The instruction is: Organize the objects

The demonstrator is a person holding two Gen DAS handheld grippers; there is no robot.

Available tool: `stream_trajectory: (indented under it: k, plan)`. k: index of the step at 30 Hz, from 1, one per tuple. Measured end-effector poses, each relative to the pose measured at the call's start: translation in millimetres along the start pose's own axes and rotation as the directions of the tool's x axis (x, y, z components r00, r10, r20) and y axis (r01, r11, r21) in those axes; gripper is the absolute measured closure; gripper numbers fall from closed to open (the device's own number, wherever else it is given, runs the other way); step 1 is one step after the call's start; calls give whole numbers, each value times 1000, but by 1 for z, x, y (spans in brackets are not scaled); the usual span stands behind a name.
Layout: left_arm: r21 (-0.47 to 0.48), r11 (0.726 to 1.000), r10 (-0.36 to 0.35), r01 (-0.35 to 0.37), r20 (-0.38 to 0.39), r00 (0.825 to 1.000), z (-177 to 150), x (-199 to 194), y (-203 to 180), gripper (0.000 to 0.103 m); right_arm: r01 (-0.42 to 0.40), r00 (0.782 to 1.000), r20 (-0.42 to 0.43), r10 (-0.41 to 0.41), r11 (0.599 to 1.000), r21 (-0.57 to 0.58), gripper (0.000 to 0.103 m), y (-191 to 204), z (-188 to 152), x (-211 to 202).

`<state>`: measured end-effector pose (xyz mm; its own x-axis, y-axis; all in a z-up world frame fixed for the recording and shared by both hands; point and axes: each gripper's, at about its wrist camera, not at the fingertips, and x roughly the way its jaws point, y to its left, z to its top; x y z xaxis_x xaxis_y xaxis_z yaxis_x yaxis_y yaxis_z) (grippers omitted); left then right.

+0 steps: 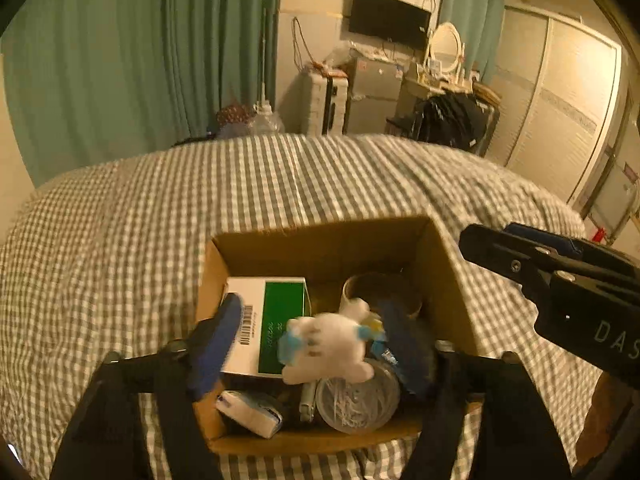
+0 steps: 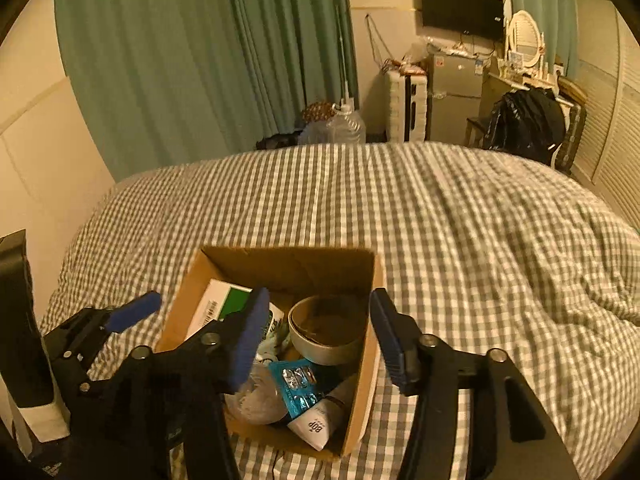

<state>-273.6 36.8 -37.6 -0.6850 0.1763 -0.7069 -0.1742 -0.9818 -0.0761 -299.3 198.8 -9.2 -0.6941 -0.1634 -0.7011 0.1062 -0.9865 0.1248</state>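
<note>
- One open cardboard box (image 1: 448, 264) sits on a bed covered with a grey-and-white checked quilt (image 1: 160, 240); both grippers hang over or beside it.
- Left gripper (image 1: 308, 344): its two blue-padded fingers stand wide apart, released, with a white plush toy (image 1: 328, 344) between them above the box contents. The toy is blurred; whether either pad touches it cannot be told, and neither presses on it.
- The plush toy's long axis runs roughly left to right across the left wrist view, rising slightly toward the far right, where a rounded limb or ear points at the box's far wall. It bears pale blue patches at both ends.
- Right gripper (image 2: 316, 344): released, fingers spread, holding nothing; a round bowl-like container (image 2: 328, 332) inside the box lies between and below them.
- In the left wrist view the right gripper appears as a black body with a blue tip, beyond the box's right wall.
- Counted in the box: one white-and-green carton (image 1: 276, 320) with a barcode, lying flat at the left; one round bowl-like container at the far right; one clear round tub (image 1: 356, 404) of paper clips at the near side; one blue blister packet (image 2: 298, 388); one white tube (image 2: 316, 424) with its printed end toward the near wall.
- One plush toy and two grippers are in view.
</note>
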Motion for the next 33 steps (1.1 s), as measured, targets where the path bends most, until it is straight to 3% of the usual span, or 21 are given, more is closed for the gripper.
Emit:
stream_trajectory:
  k: [4,10,14,21,27,33]
  plan:
    - [-10,1000,23,-23,54,998,13,-39,-3,13,13,998,58,-13,1000,-6,45,6,10,-43]
    - [-7,998,60,-60,169,984,26,-117,-12,3,34,987,155,-33,999,-6,29,16,17,-124]
    - [-4,997,74,-75,240,968,27,-170,-21,0,43,971,235,-43,999,3,12,22,11,-183]
    - [-26,997,81,-77,323,943,15,-242,-30,0,79,932,355,-76,997,8,0,32,-10,-272]
    - [-39,996,92,-84,379,921,-9,-287,-31,0,107,902,420,-101,994,12,0,36,-36,-313]
    - [4,990,128,-144,435,891,-32,-302,-39,0,106,887,449,-108,994,30,0,27,-62,-313]
